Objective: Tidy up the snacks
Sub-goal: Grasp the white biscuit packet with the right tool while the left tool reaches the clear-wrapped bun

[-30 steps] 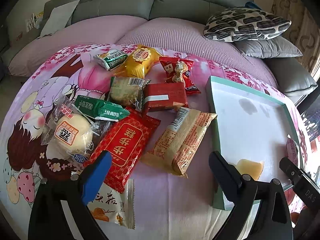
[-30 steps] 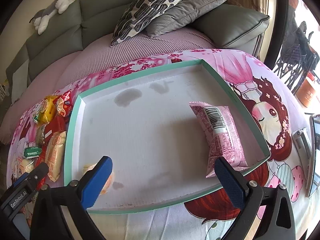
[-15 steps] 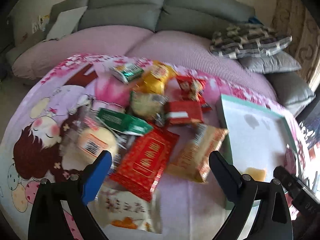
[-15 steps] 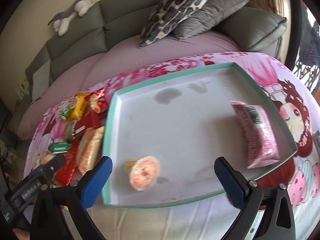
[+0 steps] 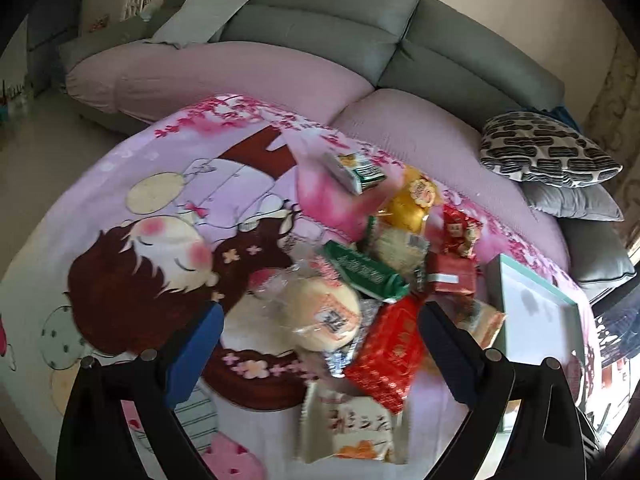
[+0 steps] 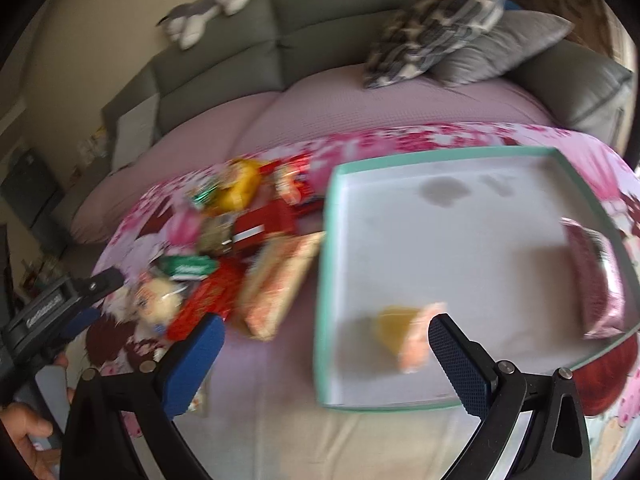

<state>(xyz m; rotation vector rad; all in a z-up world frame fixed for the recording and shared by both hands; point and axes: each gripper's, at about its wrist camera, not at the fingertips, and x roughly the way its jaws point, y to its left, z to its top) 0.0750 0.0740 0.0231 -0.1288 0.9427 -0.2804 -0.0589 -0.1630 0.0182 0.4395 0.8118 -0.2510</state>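
Observation:
Several packaged snacks lie piled on the cartoon cloth: a round bun in clear wrap (image 5: 324, 316), a red packet (image 5: 388, 356), a green packet (image 5: 364, 272), a white packet (image 5: 352, 428) and a tan packet (image 6: 280, 284). My left gripper (image 5: 320, 344) is open, low over the cloth, with the bun and red packet between its fingers, untouched. The teal-rimmed tray (image 6: 324, 280) holds a jelly cup (image 6: 404, 332) and a pink packet (image 6: 596, 280). My right gripper (image 6: 324, 344) is open and empty, straddling the tray's near left corner.
A grey sofa (image 5: 320, 28) with pink cushions curves behind the table, with patterned and grey pillows (image 5: 548, 152) at the right and a plush toy (image 6: 204, 12) on its back. The left gripper body (image 6: 60, 308) and a hand (image 6: 24, 436) show at the right view's left edge.
Both grippers have swung left. The left one now frames the bun and red packet; the right one has shifted from over the tray's middle to its left corner. Both stay open.

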